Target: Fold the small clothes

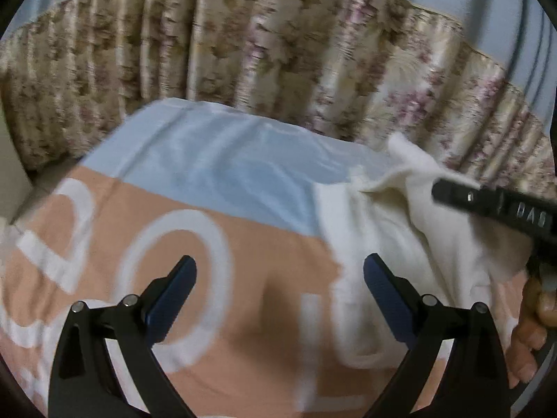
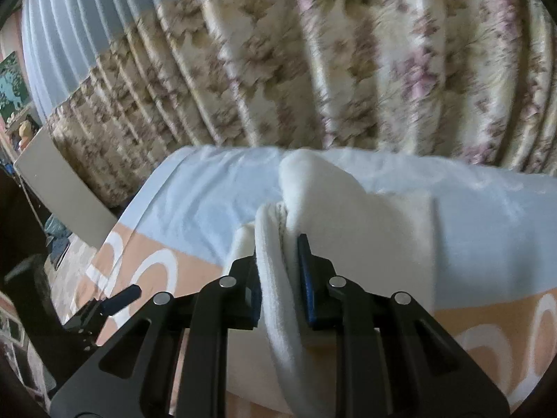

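Pinching a bunched edge of the cream garment [image 2: 365, 230], the right gripper [image 2: 278, 271] has its blue pads pressed onto a thick roll of fabric that runs back between the jaws toward the camera. Grip looks solid; no slack visible at the pads.

Garment sits on the sheet [image 2: 209, 195] (blue band, peach band with white lettering), mostly on the blue part, with a peak of cloth standing up just beyond the right fingertips. In the left view it lies crumpled to the right, one corner lifted where the right gripper has it.

Left gripper [image 1: 280, 289]: jaws spread wide, nothing between them, hovering over the peach lettering just left of the garment. Not touching cloth as far as I can tell.

Step, my read: early. One edge lifted, garment not yet flattened, no fold made. Could be the carry-over of a first fold, but the lie is too rumpled to call.

Next move probably needs:
- left to come in on a second edge or corner and close on it
- both to pull the cloth taut, then lay it flat
- right to keep its pinch through the drag

Pose: both grippers angled downward at the bed, roughly side by side, left one to the left of the right. Fingers of a hand [image 1: 529, 341] show at the right edge of the left view, on the right gripper's handle. Curtain [image 2: 313, 69] behind; both frames are blurred.
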`<state>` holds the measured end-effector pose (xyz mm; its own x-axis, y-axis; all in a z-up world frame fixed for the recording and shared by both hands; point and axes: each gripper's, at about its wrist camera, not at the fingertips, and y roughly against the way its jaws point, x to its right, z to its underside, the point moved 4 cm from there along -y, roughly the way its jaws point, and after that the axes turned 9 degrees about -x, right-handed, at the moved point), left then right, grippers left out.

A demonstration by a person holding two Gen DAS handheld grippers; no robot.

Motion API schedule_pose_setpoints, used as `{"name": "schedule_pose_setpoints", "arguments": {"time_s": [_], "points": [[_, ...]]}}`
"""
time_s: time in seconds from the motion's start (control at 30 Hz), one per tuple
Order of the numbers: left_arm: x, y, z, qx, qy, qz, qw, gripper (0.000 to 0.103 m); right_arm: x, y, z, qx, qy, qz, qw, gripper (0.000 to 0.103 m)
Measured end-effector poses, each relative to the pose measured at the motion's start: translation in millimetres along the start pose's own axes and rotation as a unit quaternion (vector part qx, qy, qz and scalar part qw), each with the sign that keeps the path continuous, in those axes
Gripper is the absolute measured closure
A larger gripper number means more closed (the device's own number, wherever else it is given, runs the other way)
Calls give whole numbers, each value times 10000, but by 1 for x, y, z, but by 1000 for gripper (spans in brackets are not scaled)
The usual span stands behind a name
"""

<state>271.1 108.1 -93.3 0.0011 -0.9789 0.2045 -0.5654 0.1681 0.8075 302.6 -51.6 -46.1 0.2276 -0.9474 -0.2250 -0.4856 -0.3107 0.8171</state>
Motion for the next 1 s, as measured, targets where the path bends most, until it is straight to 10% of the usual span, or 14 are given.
{"name": "schedule_pose_setpoints", "arguments": {"time_s": [0.13, 0.2, 0.33, 0.53, 0.87, 1.0], "points": [[-29, 0, 1, 10, 209, -327, 9992, 6, -21, -24, 11, -188, -45, -299, 9994, 76], [-40, 1, 3, -9, 395, -246, 9989, 6, -35, -34, 20, -474, -45, -865, 9951, 50], [-43, 7, 2, 1, 447, 6, 9990, 6, -54, -4, 25, -106, 215, -1280, 9915, 47], [17, 21, 8, 57, -248, 419, 9988, 6, 1, 53, 19, 638, -23, -548, 9965, 42], [120, -3, 31, -311, -1120, 698, 9908, 6, 100, 83, 59, 687, -867, -197, 9937, 36], [123, -15, 38, -406, -1110, 630, 9910, 42, 113, 85, 78, 630, -985, -243, 9928, 34]]}}
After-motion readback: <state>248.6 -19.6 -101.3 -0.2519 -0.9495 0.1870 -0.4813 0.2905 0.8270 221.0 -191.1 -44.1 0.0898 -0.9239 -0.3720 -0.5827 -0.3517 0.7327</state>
